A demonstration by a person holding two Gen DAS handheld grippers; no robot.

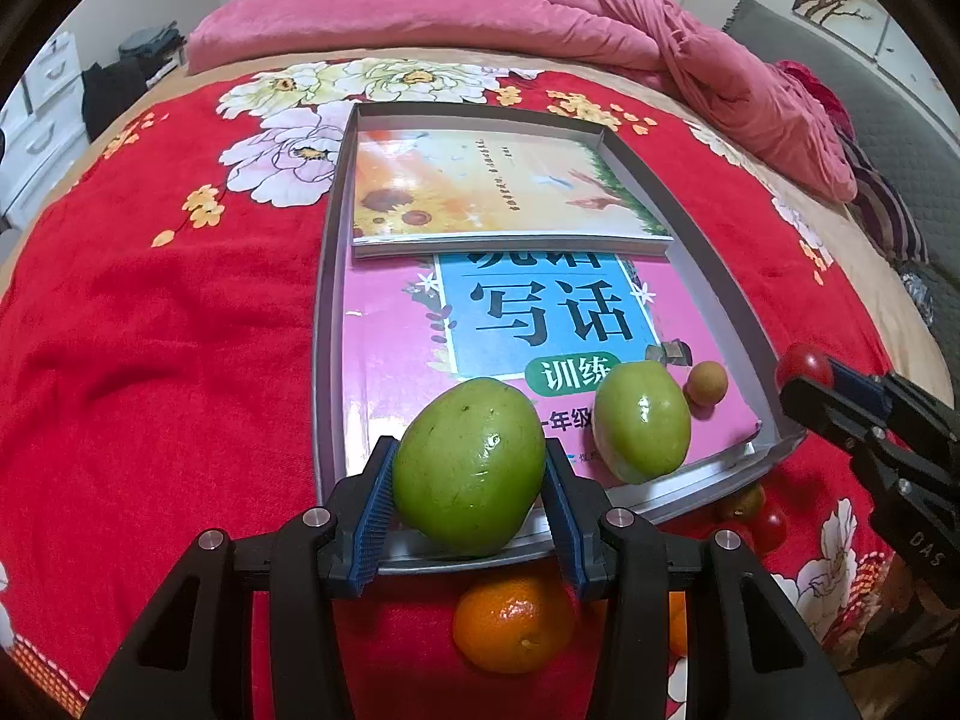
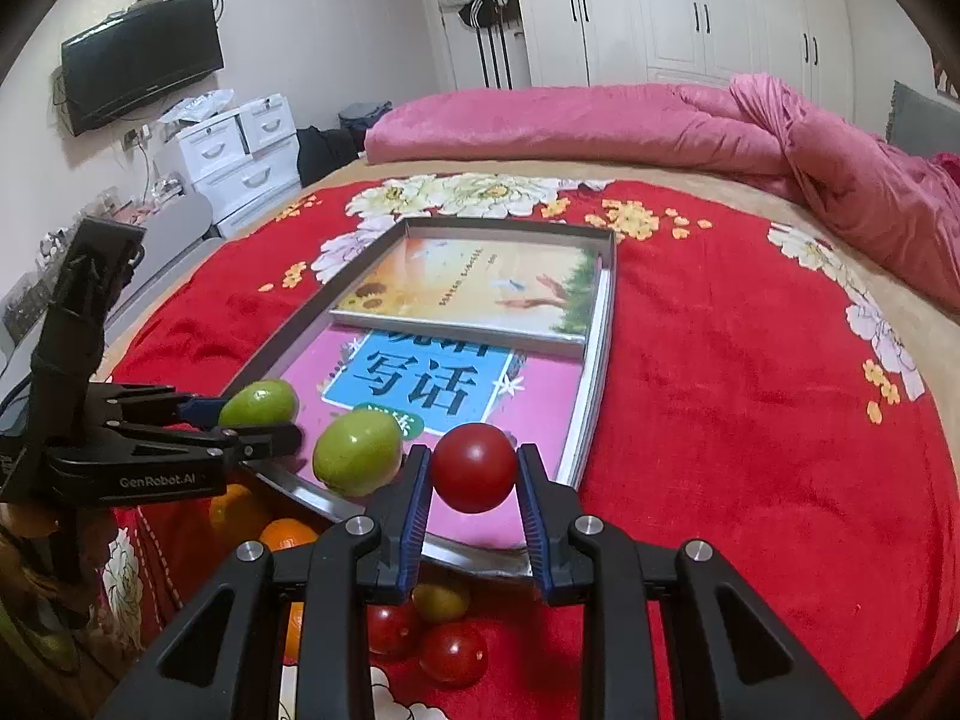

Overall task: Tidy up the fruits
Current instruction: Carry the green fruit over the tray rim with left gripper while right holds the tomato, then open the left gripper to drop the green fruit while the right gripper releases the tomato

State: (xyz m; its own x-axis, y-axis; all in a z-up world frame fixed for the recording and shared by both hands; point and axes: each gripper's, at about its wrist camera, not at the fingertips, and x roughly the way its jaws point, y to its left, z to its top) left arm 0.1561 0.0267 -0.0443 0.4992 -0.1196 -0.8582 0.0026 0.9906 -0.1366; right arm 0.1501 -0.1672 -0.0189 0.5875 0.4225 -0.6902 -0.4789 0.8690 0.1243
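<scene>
L gripper [image 1: 469, 468] is clamped on a big green fruit [image 1: 469, 468], blue pads pressed to both its sides, held over the near rim of the shallow grey tray [image 1: 329, 276]. R gripper [image 2: 474, 471] is closed on a red cherry tomato [image 2: 474, 468], also over the tray's near end, to the right of the L one.

In the tray: pink workbook w/ blue title panel [image 1: 540, 312], a 2nd book w/ sunflower cover [image 1: 492, 180] lying on its far half. On the pink book sits another green fruit [image 1: 642, 423], w/ a small brown round fruit [image 1: 707, 383] just beside it on the right.

Outside the tray, on the red floral blanket [image 1: 150, 330] near its front edge: an orange [image 1: 510, 624], more cherry tomatoes [image 2: 453, 654] and a small yellow-green fruit [image 2: 441, 600], bunched close together under the R gripper. Pink duvet [image 1: 480, 12] piled at far side of bed.
</scene>
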